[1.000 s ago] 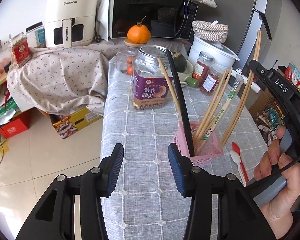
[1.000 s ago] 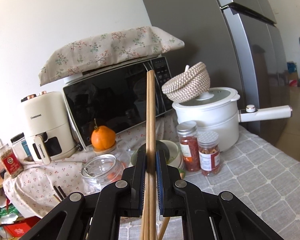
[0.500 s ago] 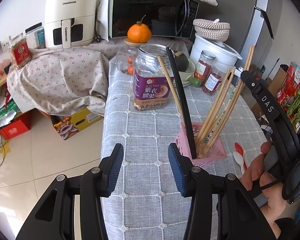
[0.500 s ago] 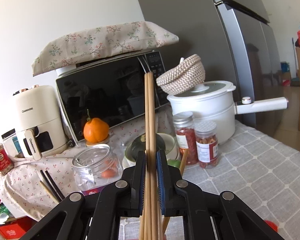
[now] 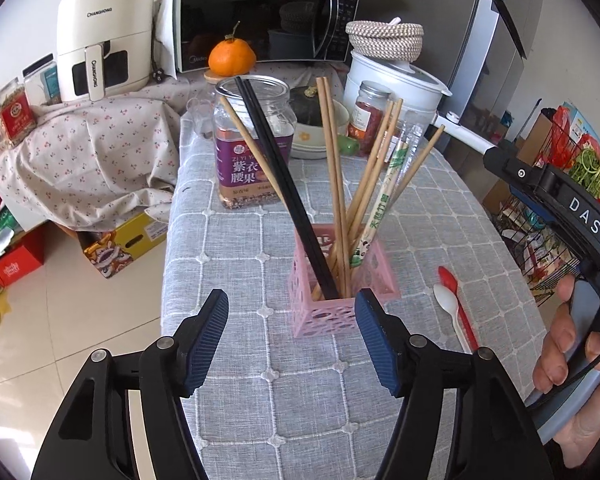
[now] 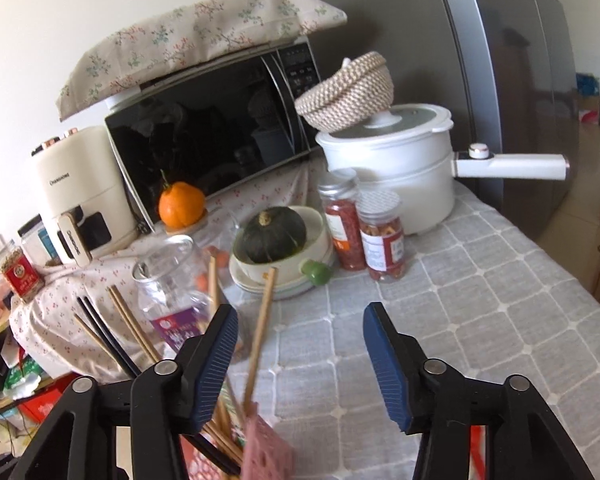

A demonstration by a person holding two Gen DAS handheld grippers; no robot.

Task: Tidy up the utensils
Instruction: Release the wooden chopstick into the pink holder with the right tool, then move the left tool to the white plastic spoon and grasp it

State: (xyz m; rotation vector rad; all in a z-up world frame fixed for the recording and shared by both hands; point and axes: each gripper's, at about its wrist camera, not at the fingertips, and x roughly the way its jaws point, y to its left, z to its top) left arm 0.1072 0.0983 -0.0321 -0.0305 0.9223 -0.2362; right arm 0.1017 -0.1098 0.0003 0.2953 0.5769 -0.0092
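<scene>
We see pink perforated plastic basket (image 5: 342,300) on grey checked tablecloth (image 5: 260,400), wooden chopsticks (image 5: 334,168) standing inside. Our left gripper (image 5: 292,332) opening, empty; right gripper (image 6: 300,344) opening, empty.

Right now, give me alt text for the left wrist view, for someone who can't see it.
A pink holder of wooden and black chopsticks stands on a grey checked tablecloth, beyond the empty left gripper, whose jaws are opening. Two spoons lie to the holder's right.

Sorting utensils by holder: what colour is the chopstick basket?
Pink, with a cut-out lattice pattern; the basket shows best in the left wrist view.
</scene>
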